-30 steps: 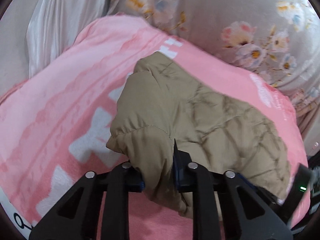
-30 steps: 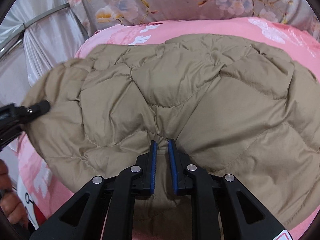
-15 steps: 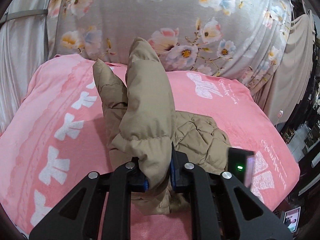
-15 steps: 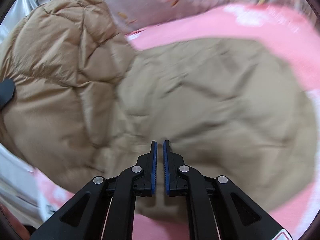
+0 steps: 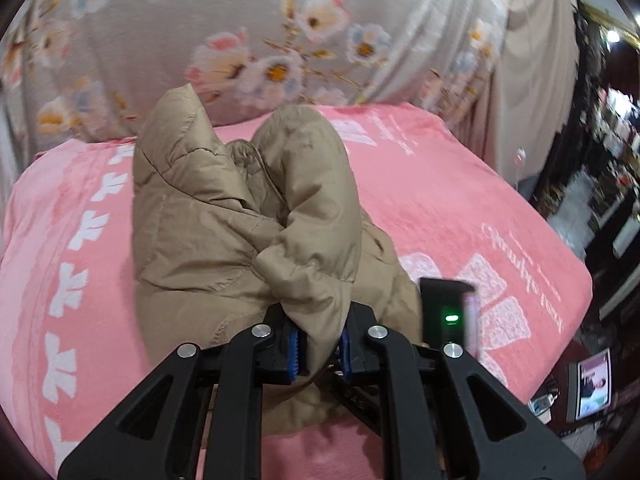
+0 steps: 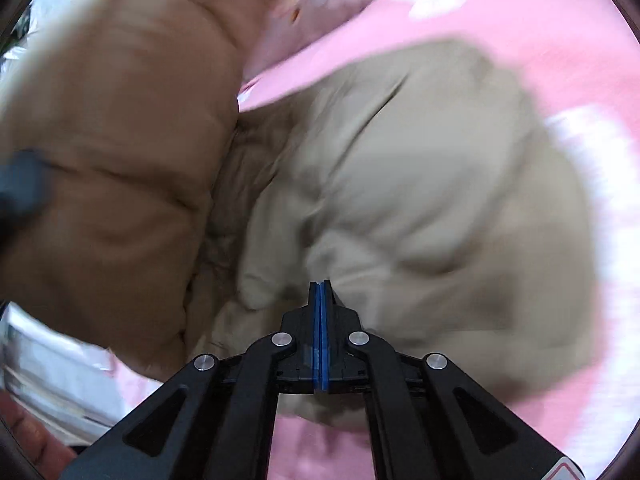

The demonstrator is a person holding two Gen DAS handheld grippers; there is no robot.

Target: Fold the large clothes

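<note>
A tan quilted puffer jacket (image 5: 224, 220) lies bunched on a pink blanket (image 5: 460, 208). My left gripper (image 5: 320, 340) is shut on a thick fold of the jacket and holds it raised, so the fabric stands up in two humps. In the blurred right wrist view the jacket (image 6: 400, 184) fills most of the frame, with the lifted part at the left. My right gripper (image 6: 320, 296) is shut with its blue pads together just over the jacket; no fabric shows between them. The right gripper's body with a green light (image 5: 450, 312) shows in the left wrist view.
A grey floral cloth (image 5: 280, 40) hangs behind the bed. A beige curtain (image 5: 536, 80) and dark cluttered shelves (image 5: 612, 184) stand at the right. A small screen (image 5: 592, 384) sits low at the right. A hand (image 6: 28, 436) shows at bottom left.
My left gripper has lifted the jacket fold up and swung towards the right side of the bed. My right gripper has closed fully, with no fabric seen between its pads now.
</note>
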